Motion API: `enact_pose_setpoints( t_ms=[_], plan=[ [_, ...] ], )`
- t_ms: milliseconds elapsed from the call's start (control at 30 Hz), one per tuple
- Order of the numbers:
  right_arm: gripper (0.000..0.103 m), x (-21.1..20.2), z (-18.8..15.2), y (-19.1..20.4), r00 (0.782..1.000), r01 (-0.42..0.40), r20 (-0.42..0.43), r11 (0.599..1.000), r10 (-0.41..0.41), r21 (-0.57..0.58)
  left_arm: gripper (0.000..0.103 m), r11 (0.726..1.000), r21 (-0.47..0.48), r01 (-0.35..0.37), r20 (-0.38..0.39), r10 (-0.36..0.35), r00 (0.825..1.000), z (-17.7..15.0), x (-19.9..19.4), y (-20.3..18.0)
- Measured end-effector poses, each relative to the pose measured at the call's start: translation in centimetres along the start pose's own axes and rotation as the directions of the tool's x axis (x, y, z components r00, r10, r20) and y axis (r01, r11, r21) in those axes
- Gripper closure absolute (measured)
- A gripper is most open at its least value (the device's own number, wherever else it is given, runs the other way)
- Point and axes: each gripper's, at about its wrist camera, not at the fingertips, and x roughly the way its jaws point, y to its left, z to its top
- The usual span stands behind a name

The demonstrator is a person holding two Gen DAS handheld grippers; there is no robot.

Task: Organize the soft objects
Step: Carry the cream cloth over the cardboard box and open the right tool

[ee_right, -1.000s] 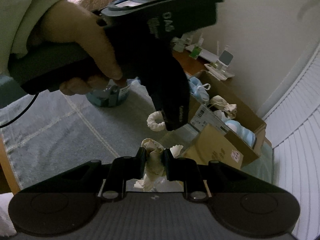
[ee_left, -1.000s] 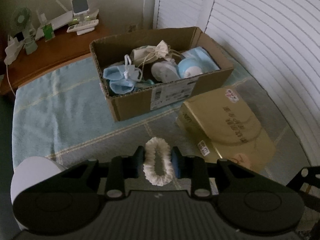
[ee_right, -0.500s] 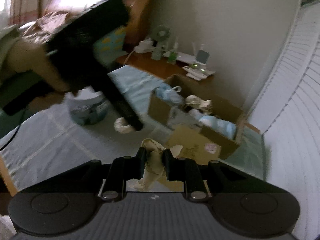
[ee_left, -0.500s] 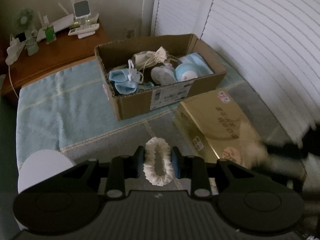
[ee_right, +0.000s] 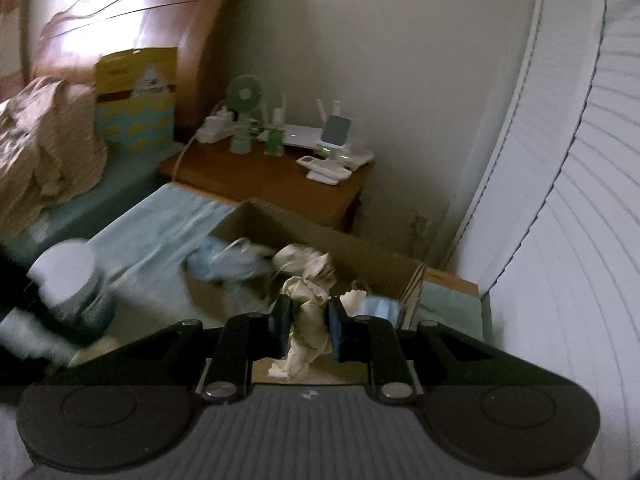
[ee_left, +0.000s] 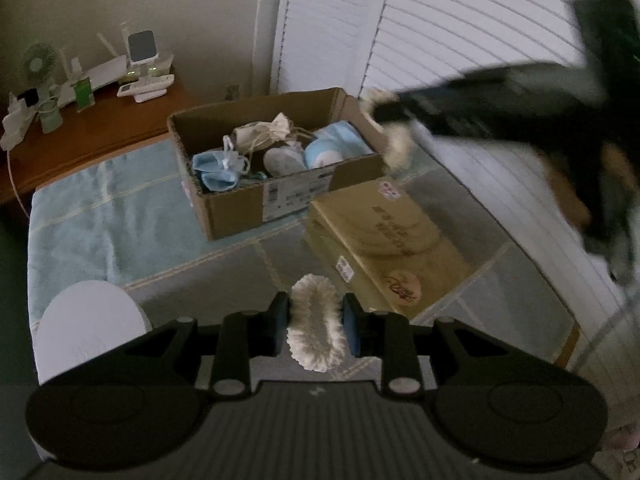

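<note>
My left gripper (ee_left: 315, 320) is shut on a white fluffy scrunchie (ee_left: 316, 322), held above the bed well short of the open cardboard box (ee_left: 280, 204). The box holds blue cloth items (ee_left: 218, 170), a cream drawstring pouch (ee_left: 264, 132) and other soft things. My right gripper (ee_right: 310, 320) is shut on a cream crumpled cloth (ee_right: 306, 332) and hovers at the box's right end; in the left wrist view it shows blurred (ee_left: 384, 120) over the box's right rim. The box also shows in the right wrist view (ee_right: 304, 236).
A flat gold gift box (ee_left: 384, 240) lies right of the cardboard box. A white-lidded jar (ee_left: 86, 324) stands at the near left on the blue blanket (ee_left: 100, 208). A wooden nightstand (ee_left: 92, 136) with small devices is behind. White louvred doors (ee_left: 460, 40) line the right.
My right gripper has swung with its cloth from beside my left gripper up over the right end of the box. My left gripper has drawn back slightly, still holding the scrunchie.
</note>
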Motion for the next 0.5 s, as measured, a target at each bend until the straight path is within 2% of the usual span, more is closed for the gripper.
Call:
enact_pose_setpoints(
  t_ms=[200,267,300,367,400,500],
  plan=[
    [0.079,5.2,2.6,-3.2,0.999,-0.008,-0.039,0.998,0.011,0.063,0.076,1.0,-0.005,0.008,-0.007,-0.008,1.0,0.1,0.7,0.0],
    [0.075,6.3,3.2,-3.7,0.999,0.009,-0.033,0.998,-0.007,0.069,0.076,1.0,-0.006,0.01,-0.011,-0.01,1.0,0.1,0.9,-0.1],
    [0.072,6.8,3.4,-3.9,0.999,0.015,-0.036,0.998,-0.012,0.068,0.076,1.0,-0.003,0.011,-0.011,-0.012,1.0,0.2,1.0,-0.1],
    [0.054,7.5,3.7,-4.3,0.999,0.016,-0.037,0.997,-0.013,0.078,0.076,1.0,0.001,0.012,-0.009,-0.012,1.0,0.4,1.2,-0.1],
    [0.042,7.6,3.7,-4.4,0.999,0.02,-0.031,0.996,-0.017,0.083,0.076,1.0,0.002,0.014,-0.007,-0.014,1.0,0.6,1.3,-0.2],
    [0.032,7.3,3.7,-4.4,1.0,0.019,-0.015,0.996,-0.017,0.085,0.076,1.0,0.009,0.016,-0.006,-0.016,1.0,1.0,1.5,-0.3]
  ],
)
